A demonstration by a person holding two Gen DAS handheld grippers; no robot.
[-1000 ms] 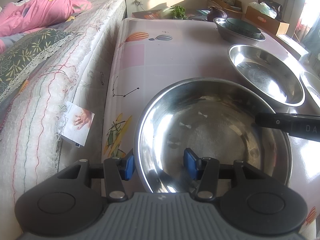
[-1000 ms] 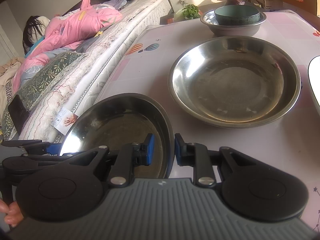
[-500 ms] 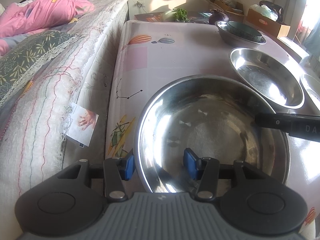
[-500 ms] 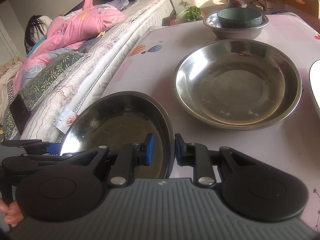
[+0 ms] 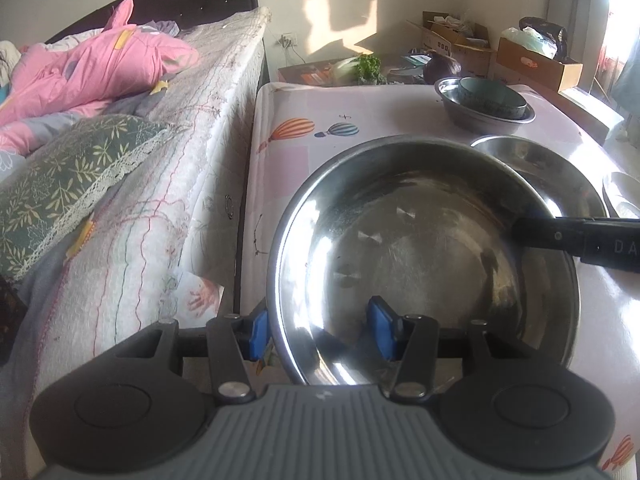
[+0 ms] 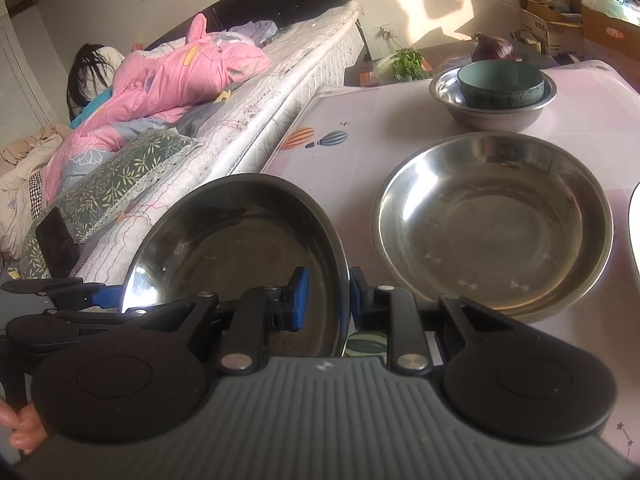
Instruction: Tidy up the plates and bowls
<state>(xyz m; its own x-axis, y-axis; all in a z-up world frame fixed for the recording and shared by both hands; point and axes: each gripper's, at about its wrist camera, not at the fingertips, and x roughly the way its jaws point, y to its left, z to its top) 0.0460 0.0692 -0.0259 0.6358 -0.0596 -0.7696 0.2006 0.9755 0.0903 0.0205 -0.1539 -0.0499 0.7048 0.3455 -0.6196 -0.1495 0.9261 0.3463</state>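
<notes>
You have the big steel dish [image 5: 424, 248] gripped by its rim on two sides, and it looks lifted a little off the pink table [image 5: 304, 96]. It is round, shiny and shallow, with nothing in it. Your right gripper [image 6: 327, 300] pinches the rim tight on one side. Your left gripper [image 5: 320, 328] has one blue pad outside the rim and one inside (I cannot tell if both pads really press on it).

Just past it sits a second steel dish [image 6: 492, 224], same shape, flat on the table. At the far end a green bowl [image 6: 500, 82] already sits inside a steel bowl [image 6: 492, 114], so that pair looks done. I think the held dish likely goes into the second one next. A white plate [image 5: 622, 194] at the table's right edge still waits.
</notes>
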